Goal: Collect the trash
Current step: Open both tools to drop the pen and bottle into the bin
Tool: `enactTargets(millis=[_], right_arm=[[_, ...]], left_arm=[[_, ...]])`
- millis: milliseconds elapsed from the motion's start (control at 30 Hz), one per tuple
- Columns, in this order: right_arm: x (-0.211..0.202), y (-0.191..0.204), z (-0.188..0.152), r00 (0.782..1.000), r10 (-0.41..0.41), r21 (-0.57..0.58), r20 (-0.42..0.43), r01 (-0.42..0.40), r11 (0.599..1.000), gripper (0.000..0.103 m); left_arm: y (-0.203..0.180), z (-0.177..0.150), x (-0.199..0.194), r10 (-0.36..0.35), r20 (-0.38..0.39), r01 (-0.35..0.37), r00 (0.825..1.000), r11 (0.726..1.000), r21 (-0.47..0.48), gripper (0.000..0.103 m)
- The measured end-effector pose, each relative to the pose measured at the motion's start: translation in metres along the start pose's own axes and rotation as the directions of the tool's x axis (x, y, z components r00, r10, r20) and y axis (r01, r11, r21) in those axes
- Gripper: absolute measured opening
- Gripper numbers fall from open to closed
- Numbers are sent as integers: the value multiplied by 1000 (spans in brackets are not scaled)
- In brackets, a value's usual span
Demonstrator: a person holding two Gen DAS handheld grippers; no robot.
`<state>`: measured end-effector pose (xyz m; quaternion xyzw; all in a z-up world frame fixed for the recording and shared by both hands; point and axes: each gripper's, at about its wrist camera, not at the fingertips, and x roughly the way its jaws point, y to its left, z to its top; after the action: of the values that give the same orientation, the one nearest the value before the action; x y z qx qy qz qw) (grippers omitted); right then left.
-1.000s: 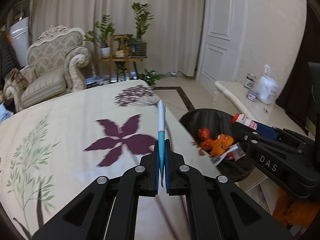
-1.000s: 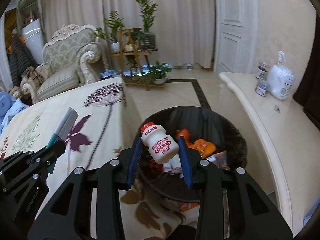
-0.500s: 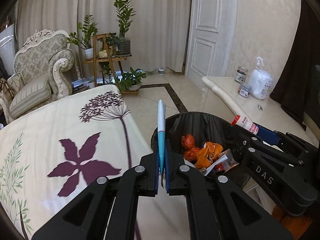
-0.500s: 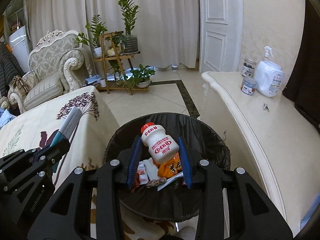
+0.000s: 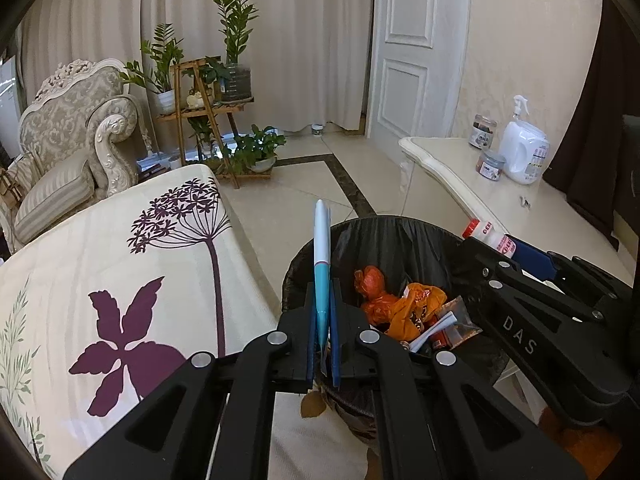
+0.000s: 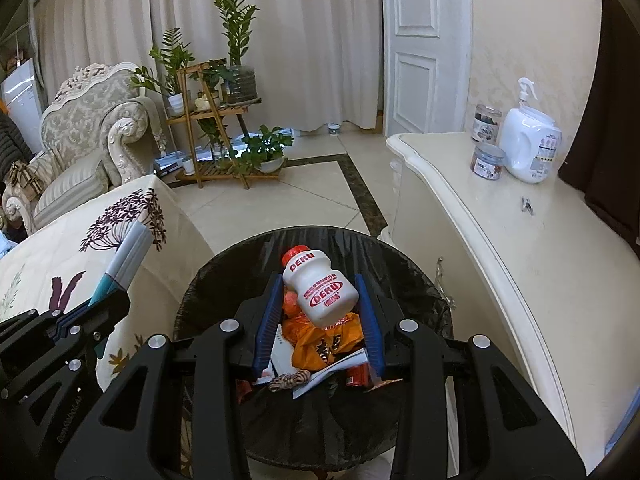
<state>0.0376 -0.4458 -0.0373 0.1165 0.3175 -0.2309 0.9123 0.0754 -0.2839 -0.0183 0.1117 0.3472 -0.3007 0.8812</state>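
Left wrist view: the left gripper (image 5: 322, 320) is clamped on a slim white-and-teal pen (image 5: 321, 258), held upright at the near rim of the black-lined trash bin (image 5: 400, 232), which already holds orange wrappers (image 5: 404, 306) and paper scraps; the pen is judged not yet released. Right wrist view: the right gripper (image 6: 320, 308) holds a white DEKU bottle (image 6: 318, 288) with a red cap, between its blue pads, directly above the bin opening, so both drops appear to remain.

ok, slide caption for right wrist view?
Right gripper holding white DEKU bottle over black-lined trash bin.
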Motion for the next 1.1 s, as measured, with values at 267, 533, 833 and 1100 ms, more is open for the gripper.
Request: enactTargets(millis=[267, 533, 833, 1100], right_arm=[[2, -5, 0, 1000, -7, 29, -2, 7, 1000, 49], [-1, -5, -4, 1000, -24, 32, 0, 24, 999, 59], [-9, -7, -10, 999, -51, 45, -3, 51, 998, 70], [-26, 0, -19, 997, -75, 15, 12, 75, 997, 77]], left_arm=[[-2, 1, 7, 1, -19, -1, 1000, 1000, 5, 30], [5, 1, 1, 22, 3, -22, 1000, 999, -26, 57], [14, 0, -10, 54, 33, -52, 998, 996, -66, 76], [22, -11, -25, 87, 49, -84, 995, 994, -67, 80]])
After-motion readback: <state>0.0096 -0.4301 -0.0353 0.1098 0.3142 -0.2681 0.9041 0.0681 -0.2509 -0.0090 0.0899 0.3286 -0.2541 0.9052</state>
